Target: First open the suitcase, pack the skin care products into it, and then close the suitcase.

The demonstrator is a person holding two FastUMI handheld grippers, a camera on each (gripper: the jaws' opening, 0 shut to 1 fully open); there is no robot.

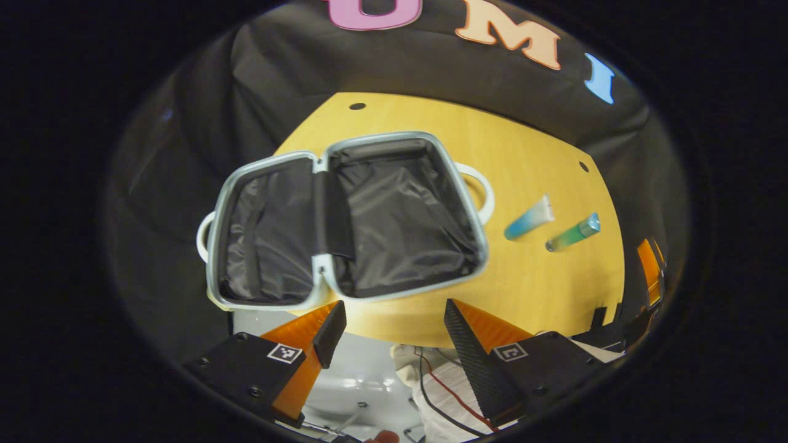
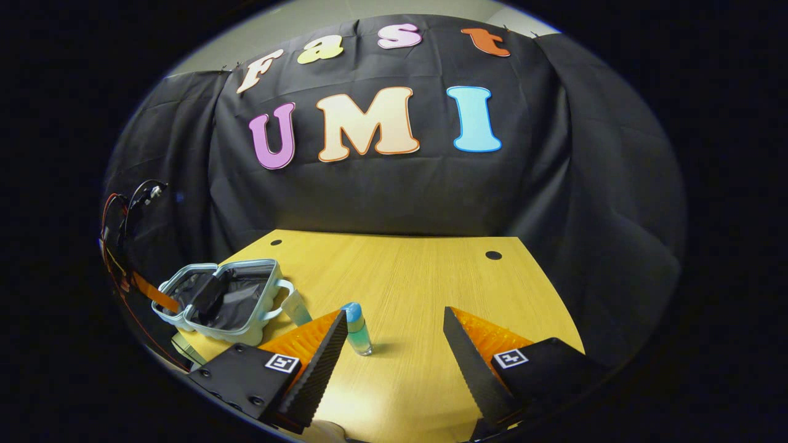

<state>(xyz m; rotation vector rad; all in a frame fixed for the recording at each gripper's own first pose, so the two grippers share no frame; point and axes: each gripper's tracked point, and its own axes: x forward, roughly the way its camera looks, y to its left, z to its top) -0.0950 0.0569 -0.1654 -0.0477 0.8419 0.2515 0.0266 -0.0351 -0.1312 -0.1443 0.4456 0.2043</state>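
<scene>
Your pale blue hard-shell suitcase lies open on the yellow wooden bench. The slim green-blue bottle beside it looks light, stiff and slick; take it mid-body. Right gripper and left gripper both gape wide, empty

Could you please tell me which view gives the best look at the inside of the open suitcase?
The left gripper view: it looks down into the open suitcase, showing both lined halves. In the right gripper view, the suitcase sits small at the left edge, seen obliquely, its interior partly hidden.
</scene>
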